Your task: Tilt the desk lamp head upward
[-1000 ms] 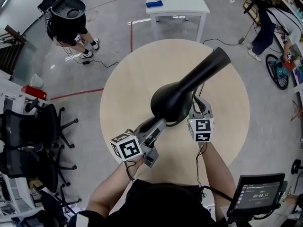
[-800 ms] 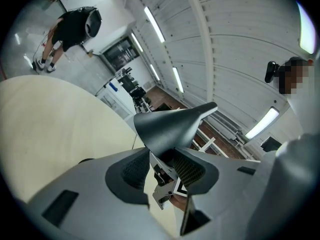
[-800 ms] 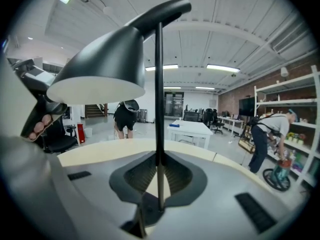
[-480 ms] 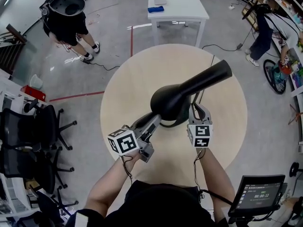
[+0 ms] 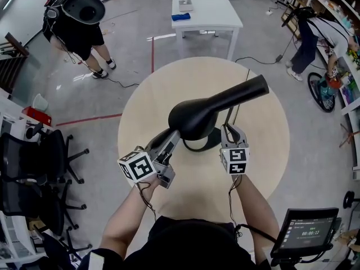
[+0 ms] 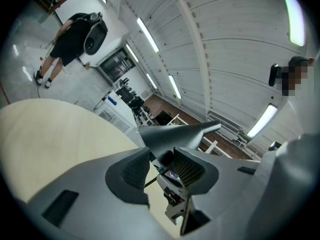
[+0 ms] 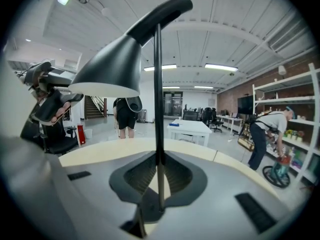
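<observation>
Left gripper [image 6: 162, 161]: closed on the rim of the lamp head [image 5: 194, 116], held level, likely so as to lever that rim upward. Right gripper [image 7: 159, 176]: clamped low on the thin stem [image 7: 158, 84], probably to prevent tipping. Lamp head above the middle of the round table [image 5: 163, 83], opening facing down; tilt judged barely begun.

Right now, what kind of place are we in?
Probably a lab or workshop: a bare concrete floor with a red tape line, black office chairs, and storage shelves.

Black desk lamp [image 5: 198, 117] on pale round table [image 5: 163, 89], left tool [image 5: 170, 138] and right tool [image 5: 233, 129] close on either side
</observation>
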The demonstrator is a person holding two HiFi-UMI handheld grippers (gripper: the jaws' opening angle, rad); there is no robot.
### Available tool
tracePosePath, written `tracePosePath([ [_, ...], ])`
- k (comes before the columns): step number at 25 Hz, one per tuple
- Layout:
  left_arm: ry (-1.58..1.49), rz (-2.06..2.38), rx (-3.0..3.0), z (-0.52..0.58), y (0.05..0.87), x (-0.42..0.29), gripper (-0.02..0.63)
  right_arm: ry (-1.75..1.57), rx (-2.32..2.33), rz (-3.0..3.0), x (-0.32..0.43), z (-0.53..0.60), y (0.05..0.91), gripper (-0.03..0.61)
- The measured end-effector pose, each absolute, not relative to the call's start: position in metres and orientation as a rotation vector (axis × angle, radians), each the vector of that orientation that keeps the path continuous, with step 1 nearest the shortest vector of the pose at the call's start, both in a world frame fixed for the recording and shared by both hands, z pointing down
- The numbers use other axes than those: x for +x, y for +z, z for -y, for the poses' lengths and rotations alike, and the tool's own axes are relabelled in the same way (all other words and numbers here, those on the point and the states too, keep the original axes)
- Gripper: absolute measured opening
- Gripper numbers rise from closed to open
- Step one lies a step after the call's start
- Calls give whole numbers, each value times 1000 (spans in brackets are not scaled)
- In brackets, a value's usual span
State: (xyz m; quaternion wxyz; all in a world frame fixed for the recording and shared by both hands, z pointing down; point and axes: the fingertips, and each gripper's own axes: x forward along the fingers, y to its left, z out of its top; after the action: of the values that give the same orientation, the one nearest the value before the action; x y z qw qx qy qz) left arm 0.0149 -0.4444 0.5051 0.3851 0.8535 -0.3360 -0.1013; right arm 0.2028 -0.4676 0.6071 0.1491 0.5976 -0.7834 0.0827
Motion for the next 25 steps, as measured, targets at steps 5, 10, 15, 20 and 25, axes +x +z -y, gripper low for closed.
tracePosePath([
  [5, -265, 881, 2202, 450, 495, 9, 158, 243, 1719, 2242, 206, 470, 609, 49],
  [10, -260, 933, 2249, 455, 480, 0, 158, 267, 1708, 2244, 206, 473, 611, 49],
  [15, -256, 941, 2266, 452, 476, -2, 158, 298, 1711, 2284, 206, 468, 590, 67],
  [20, -259, 934, 2269, 455, 477, 0, 158, 99, 1737, 2331, 199, 475, 527, 77],
  [25, -267, 935, 2270, 454, 472, 4, 158, 54, 1746, 2278, 204, 476, 515, 48],
])
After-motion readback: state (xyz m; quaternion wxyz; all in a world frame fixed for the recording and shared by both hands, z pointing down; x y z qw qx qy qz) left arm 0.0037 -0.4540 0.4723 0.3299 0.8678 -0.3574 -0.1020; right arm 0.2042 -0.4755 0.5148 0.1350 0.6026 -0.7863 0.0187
